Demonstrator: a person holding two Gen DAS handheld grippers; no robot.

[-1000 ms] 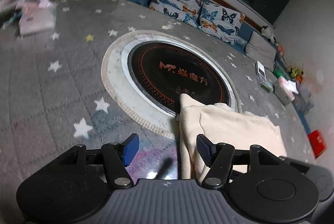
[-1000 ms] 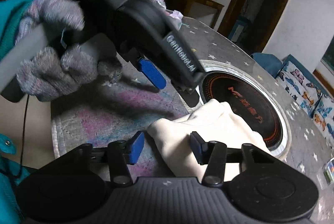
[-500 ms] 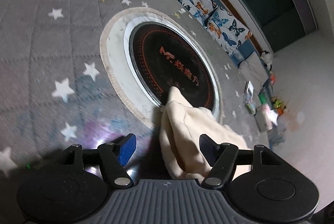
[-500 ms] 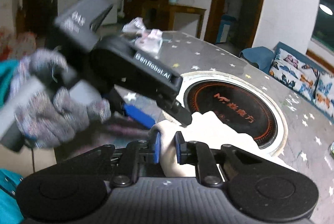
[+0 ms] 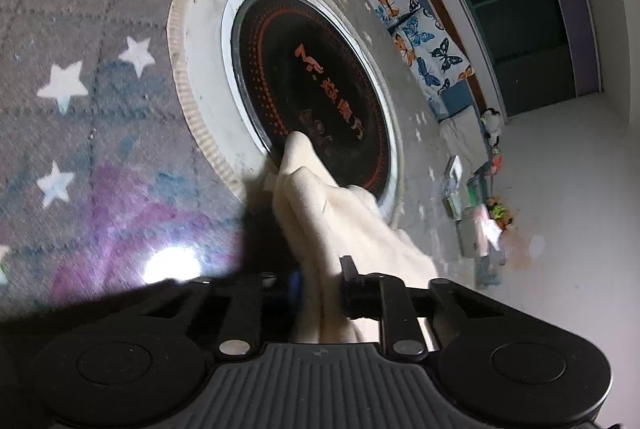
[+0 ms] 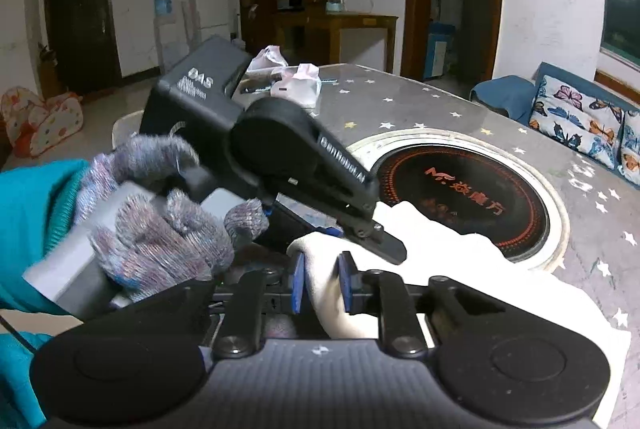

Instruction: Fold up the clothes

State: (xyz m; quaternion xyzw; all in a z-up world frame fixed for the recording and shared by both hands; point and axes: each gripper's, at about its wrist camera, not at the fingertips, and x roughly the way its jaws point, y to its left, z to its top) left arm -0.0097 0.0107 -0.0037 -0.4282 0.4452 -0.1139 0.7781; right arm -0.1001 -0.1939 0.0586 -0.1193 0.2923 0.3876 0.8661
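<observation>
Count: I see one cream garment (image 5: 344, 229), two grippers, one round black cooktop (image 5: 316, 85) set in one table w/ a grey star-print cover (image 5: 72, 41).

Left gripper (image 5: 320, 289): my left wrist view shows it clamped on a bunched fold of the garment near the cam; cloth runs up between the pads and its far tip lies on the cooktop's near rim.

Right gripper (image 6: 322, 285): blue pads (image 6: 298, 283) pinched on a rounded corner of the same garment (image 6: 436, 249). The rest of the cloth spreads to the right over the table, overlapping the cooktop (image 6: 460, 189) edge.

Edges/room: the table edge curves close behind both tools. Bare cover lies left of the cooktop in the left view.

Obstructions: in the right view, the left gripper (image 6: 340, 229) body and gloved left hand (image 6: 160, 221) sit just above-left of my right pads, very near. Pink-white packets (image 6: 296, 85) lie at the table's far edge, well apart. Butterfly cushions (image 6: 580, 117) sit on a blue sofa beyond the table.
</observation>
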